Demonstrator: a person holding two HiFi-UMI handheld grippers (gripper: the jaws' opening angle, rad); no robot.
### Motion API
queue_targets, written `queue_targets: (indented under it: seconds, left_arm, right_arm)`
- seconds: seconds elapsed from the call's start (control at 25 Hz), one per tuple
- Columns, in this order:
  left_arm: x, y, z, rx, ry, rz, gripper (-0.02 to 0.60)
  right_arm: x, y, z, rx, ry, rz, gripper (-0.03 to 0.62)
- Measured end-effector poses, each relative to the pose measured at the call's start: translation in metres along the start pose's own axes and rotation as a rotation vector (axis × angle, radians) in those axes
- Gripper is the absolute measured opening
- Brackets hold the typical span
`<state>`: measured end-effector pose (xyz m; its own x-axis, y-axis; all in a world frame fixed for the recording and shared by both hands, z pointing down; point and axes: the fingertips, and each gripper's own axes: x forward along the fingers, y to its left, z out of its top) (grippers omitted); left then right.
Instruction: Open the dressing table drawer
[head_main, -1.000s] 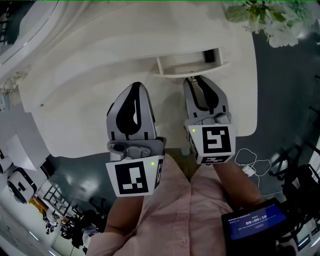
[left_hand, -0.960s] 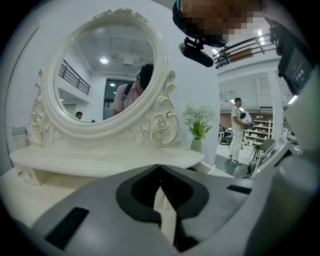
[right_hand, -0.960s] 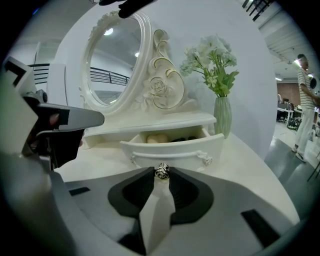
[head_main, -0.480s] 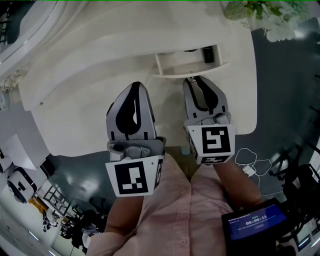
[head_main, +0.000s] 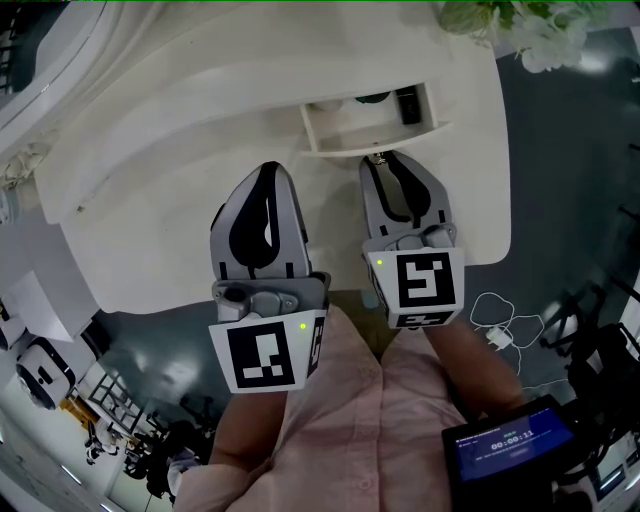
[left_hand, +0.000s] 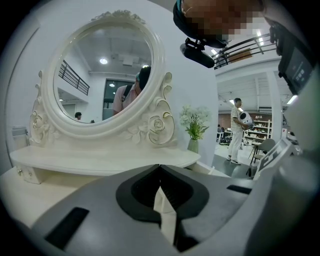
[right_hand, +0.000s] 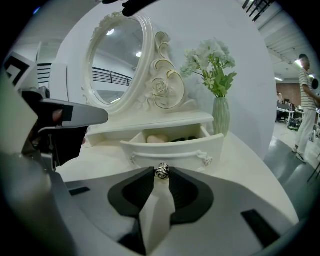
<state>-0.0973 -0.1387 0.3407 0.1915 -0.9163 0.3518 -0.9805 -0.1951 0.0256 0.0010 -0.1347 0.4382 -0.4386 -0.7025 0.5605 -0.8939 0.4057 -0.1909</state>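
Your right gripper (right_hand: 161, 176) pinches the small silver rose-shaped knob (right_hand: 161, 171) of the white dressing table drawer (right_hand: 172, 148). The drawer stands pulled open just ahead of the tips. Your left gripper (left_hand: 160, 167), alongside, is pressed together and empty.

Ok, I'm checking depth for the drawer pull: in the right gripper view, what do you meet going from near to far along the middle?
Jaws of the right gripper → silver rose-shaped knob → white open drawer → cream rounded object inside it → oval mirror in ornate white frame.
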Motion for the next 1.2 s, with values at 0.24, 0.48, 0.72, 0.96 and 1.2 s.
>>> queue_targets:
  seconds: [0.24, 0.48, 0.72, 0.96, 1.2]
  left_arm:
    - [0.001, 0.004, 0.003, 0.001, 0.002, 0.006, 0.021]
    - [0.0, 0.006, 0.006, 0.008, -0.01, 0.011, 0.021]
    - [-0.004, -0.003, 0.008, -0.012, -0.031, 0.013, 0.021]
    - [-0.023, -0.012, 0.052, -0.01, -0.109, 0.041, 0.021]
    - [-0.013, 0.016, 0.074, 0.026, -0.225, 0.083, 0.021]
  right_arm:
    - [0.003, 0.004, 0.003, 0.0, 0.002, 0.013, 0.104]
    - [0.007, 0.01, -0.001, -0.011, 0.025, 0.043, 0.11]
    - [-0.009, 0.006, 0.003, -0.021, 0.0, 0.055, 0.12]
    - [-0.055, 0.01, 0.061, -0.045, -0.144, 0.081, 0.12]
    - [-0.048, 0.04, 0.126, -0.105, -0.357, 0.178, 0.093]
